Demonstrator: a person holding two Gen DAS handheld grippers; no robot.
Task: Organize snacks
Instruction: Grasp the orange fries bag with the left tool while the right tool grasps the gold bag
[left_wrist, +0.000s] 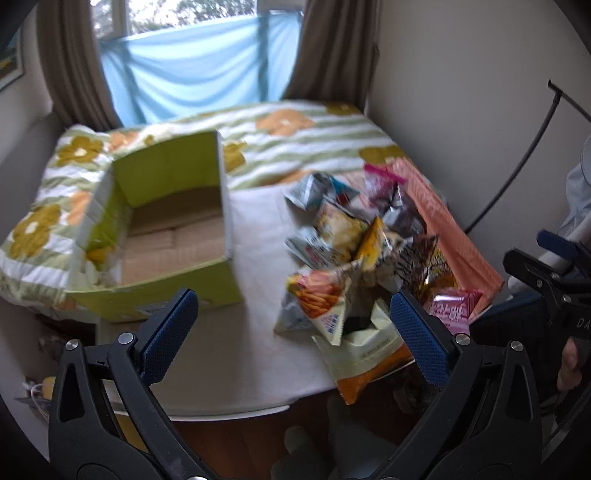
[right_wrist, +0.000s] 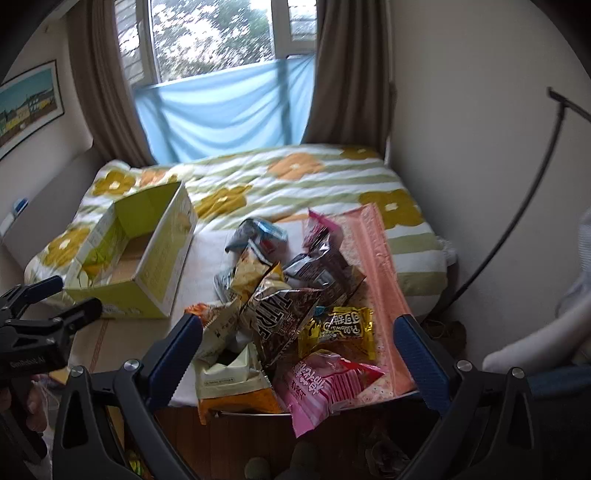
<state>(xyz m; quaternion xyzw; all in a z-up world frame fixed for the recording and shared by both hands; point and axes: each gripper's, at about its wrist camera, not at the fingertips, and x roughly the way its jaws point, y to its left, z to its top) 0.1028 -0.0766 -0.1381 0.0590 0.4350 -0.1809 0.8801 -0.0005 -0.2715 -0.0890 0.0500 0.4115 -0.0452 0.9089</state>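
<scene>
A pile of snack bags (left_wrist: 362, 251) lies on a white table top (left_wrist: 251, 350), right of an open green cardboard box (left_wrist: 166, 229) that holds no snacks. In the right wrist view the pile (right_wrist: 291, 306) includes a pink bag (right_wrist: 325, 384), a yellow bag (right_wrist: 343, 328) and a dark bag (right_wrist: 280, 317), with the box (right_wrist: 136, 251) at left. My left gripper (left_wrist: 295, 332) is open and empty, above the table's near edge. My right gripper (right_wrist: 299, 354) is open and empty, just above the near bags.
A bed with a flowered quilt (right_wrist: 295, 181) lies behind the table. A pink mat (right_wrist: 376, 266) lies under the pile's right side. A window with a blue cloth (right_wrist: 225, 114) and brown curtains is at the back. A wall and a black curved rod (right_wrist: 517, 206) are on the right.
</scene>
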